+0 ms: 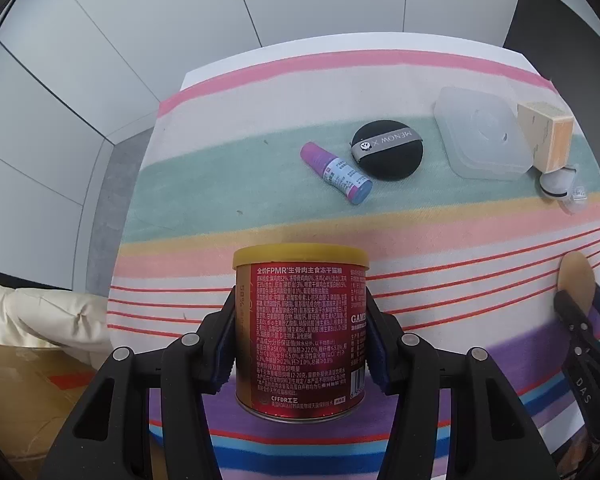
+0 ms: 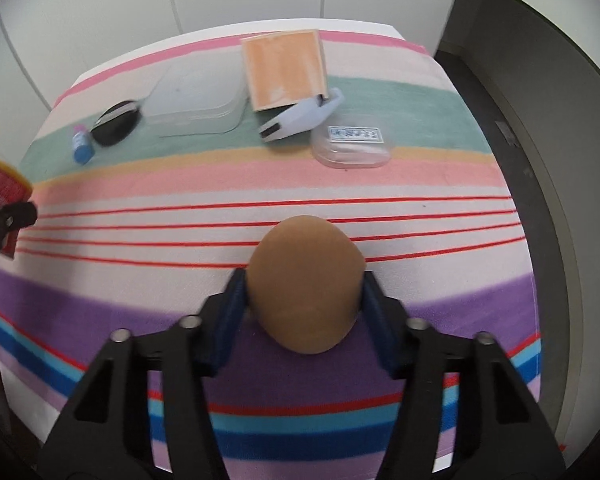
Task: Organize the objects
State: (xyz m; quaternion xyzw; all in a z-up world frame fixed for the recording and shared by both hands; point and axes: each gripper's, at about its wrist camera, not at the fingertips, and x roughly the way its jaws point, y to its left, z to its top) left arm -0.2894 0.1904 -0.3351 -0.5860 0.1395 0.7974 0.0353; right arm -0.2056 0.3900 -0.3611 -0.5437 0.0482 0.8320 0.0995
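A red can with a yellow lid (image 1: 300,340) stands upright over the purple stripes of the striped cloth (image 1: 228,196). My left gripper (image 1: 300,308) is shut on its sides, blue pads pressing in. In the right wrist view a tan egg-shaped sponge (image 2: 306,264) sits between the blue pads of my right gripper (image 2: 304,296), both pads against it, just above the cloth (image 2: 440,176). From the left wrist view that sponge (image 1: 577,280) shows at the right edge; from the right wrist view the can (image 2: 2,184) shows at the left edge.
On the green stripe at the back lie a pink-and-blue bottle (image 1: 336,174), a black round puff (image 1: 387,150), a translucent square box (image 1: 482,136), an orange carton (image 1: 546,132), a white-lilac item (image 2: 300,118) and a clear labelled case (image 2: 352,144). A cardboard box (image 1: 28,400) sits off the table's left.
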